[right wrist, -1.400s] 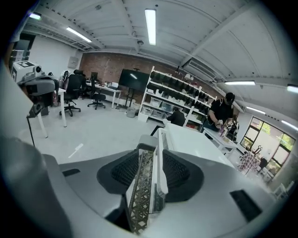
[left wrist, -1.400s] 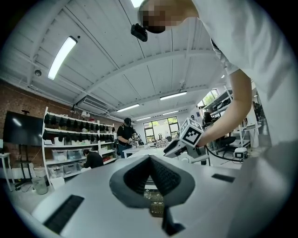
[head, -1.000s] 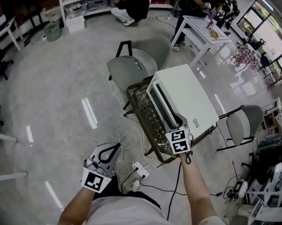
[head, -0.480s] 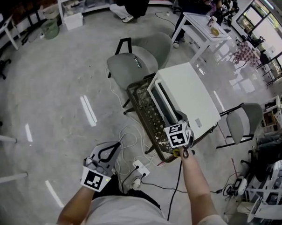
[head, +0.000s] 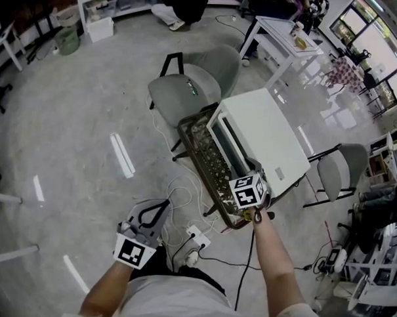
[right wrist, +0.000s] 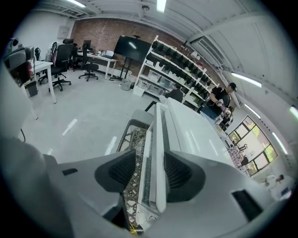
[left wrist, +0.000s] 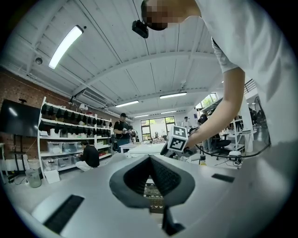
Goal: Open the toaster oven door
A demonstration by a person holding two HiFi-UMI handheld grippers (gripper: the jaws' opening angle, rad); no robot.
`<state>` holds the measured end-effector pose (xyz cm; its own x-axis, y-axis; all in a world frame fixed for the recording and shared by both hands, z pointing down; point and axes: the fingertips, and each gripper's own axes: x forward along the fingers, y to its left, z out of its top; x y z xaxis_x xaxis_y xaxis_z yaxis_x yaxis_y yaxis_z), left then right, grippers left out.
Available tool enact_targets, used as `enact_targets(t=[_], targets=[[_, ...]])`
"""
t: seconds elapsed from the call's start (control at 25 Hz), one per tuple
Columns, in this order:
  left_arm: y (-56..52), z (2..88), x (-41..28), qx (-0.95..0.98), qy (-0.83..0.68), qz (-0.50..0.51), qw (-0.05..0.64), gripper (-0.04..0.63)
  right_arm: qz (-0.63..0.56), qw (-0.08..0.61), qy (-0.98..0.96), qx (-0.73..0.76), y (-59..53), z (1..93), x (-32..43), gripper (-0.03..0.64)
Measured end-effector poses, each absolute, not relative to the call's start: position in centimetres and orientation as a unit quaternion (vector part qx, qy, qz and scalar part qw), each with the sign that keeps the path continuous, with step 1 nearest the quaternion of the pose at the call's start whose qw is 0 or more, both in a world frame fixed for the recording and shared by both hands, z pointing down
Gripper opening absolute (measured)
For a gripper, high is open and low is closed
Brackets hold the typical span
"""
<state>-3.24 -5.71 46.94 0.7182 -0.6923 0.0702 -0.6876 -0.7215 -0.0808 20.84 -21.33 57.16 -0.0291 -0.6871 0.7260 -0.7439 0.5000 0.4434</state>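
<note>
A white toaster oven [head: 265,134] sits on a woven wire stand [head: 197,151], with its glass door facing the left of the head view. My right gripper [head: 251,174] is at the near end of the door. In the right gripper view its jaws [right wrist: 150,169] are open and straddle the long white door handle [right wrist: 159,135]. The handle lies against the right pad [right wrist: 179,171], and a gap shows beside the left pad. The door edge stands slightly off the oven body [right wrist: 195,135]. My left gripper [head: 155,212] hangs low over the floor, well left of the oven, shut on nothing [left wrist: 150,174].
Two grey chairs stand by the stand, one behind [head: 185,88] and one at the right [head: 339,170]. A power strip with white cables [head: 193,243] lies on the floor by my feet. A white table [head: 286,37] and shelves with people are farther back.
My right gripper has shifted slightly left and up along the oven's front. The left gripper has stayed where it was.
</note>
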Motion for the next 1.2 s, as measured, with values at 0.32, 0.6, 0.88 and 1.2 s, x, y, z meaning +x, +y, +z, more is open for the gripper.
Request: enact_targets(t=[0.32,0.6,0.88,1.2], targets=[[-6.0,46.9,-3.3,-0.929,0.366,-0.043,0.023,0.017,0.045,0.455,-0.718,0.524,-21.5,57.0,20.6,0.204],[-6.1,47.1,-3.0,-0.931,0.362,-0.044,0.023,0.016,0.048,0.437,-0.720,0.537,-21.1,57.0,19.9,0.178],[-6.1,47.0,-3.5,-0.929,0.366,-0.042,0.026,0.015,0.046,0.432,-0.715,0.548,-20.5,57.4,19.0,0.178],[-6.3,46.7,-3.6,-0.929,0.366,-0.046,0.023,0.016,0.066,0.405,-0.718,0.563,-19.8,57.6,17.7,0.179]])
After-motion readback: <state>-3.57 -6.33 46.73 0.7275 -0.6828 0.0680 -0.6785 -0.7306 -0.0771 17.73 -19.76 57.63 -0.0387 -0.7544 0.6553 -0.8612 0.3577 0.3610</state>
